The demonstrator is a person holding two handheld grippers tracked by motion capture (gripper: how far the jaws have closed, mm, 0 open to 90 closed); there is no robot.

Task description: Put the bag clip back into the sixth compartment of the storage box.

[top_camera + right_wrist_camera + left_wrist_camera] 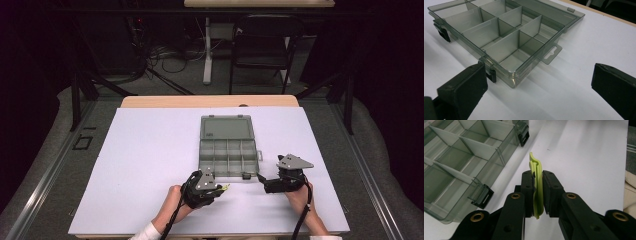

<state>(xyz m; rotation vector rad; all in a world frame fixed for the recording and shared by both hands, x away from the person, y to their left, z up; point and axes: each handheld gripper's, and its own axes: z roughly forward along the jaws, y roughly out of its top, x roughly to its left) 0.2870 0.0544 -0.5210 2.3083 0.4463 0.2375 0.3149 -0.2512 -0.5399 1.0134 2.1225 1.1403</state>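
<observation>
Though small and thin, the lime-green plastic clip [537, 187] looks light, fairly stiff and smooth enough to slip, so it is best taken flat across its broad faces, as the left claw [538, 185] has it now, clenched edge-up just beside the organiser box [461, 167]. Item: one curved-tipped clip, held above the white counter [584, 152]; right claw [536, 82] released, jaws wide, facing the open smoky-clear compartment box.

An open grey organiser box [228, 150] lies on the white counter [150, 150] — left hand-held gripper [223, 188] pinches a yellow-green piece [225, 188]; right hand-held gripper [262, 181] sits just beside the box's near corner.
</observation>
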